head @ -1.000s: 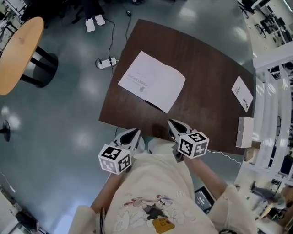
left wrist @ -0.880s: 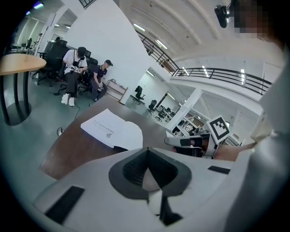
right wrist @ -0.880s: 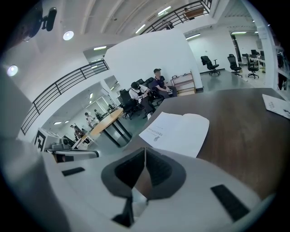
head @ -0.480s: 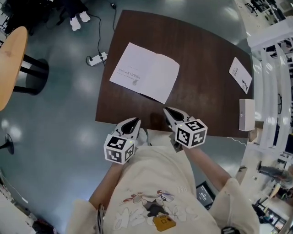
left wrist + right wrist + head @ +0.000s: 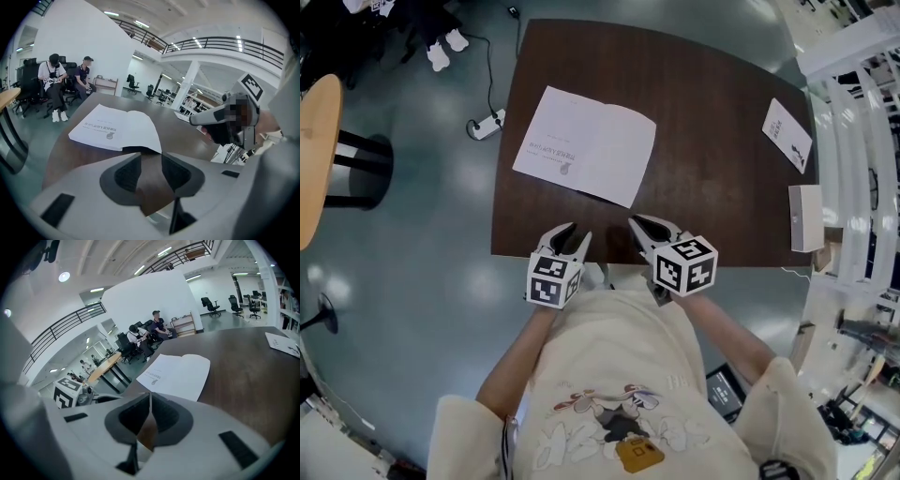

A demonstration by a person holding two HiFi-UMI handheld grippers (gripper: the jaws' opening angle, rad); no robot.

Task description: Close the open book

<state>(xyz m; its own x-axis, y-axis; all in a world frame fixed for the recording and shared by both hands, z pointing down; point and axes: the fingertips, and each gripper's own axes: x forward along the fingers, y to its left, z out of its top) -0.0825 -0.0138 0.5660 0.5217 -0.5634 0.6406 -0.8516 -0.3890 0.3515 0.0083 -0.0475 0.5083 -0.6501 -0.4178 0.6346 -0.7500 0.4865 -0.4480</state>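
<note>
An open white book [image 5: 585,145] lies flat on the left half of a dark brown table [image 5: 712,178], its printed page toward the table's left edge. The same book [image 5: 117,131] shows ahead in the left gripper view, and again as the book [image 5: 177,375] in the right gripper view. My left gripper [image 5: 568,237] hovers at the table's near edge, short of the book, its jaws opening with nothing between them. Just to its right my right gripper [image 5: 643,229] is shut and empty, over the near edge.
A small leaflet [image 5: 788,134] lies at the table's far right and a white box [image 5: 806,218] sits at its right edge. A round wooden table [image 5: 314,159] stands left on the grey floor, with a power strip [image 5: 484,124] and cable near the table's left side.
My left gripper has come forward to the table's near edge and its jaws have parted. The right gripper has barely shifted. The book lies as before.
</note>
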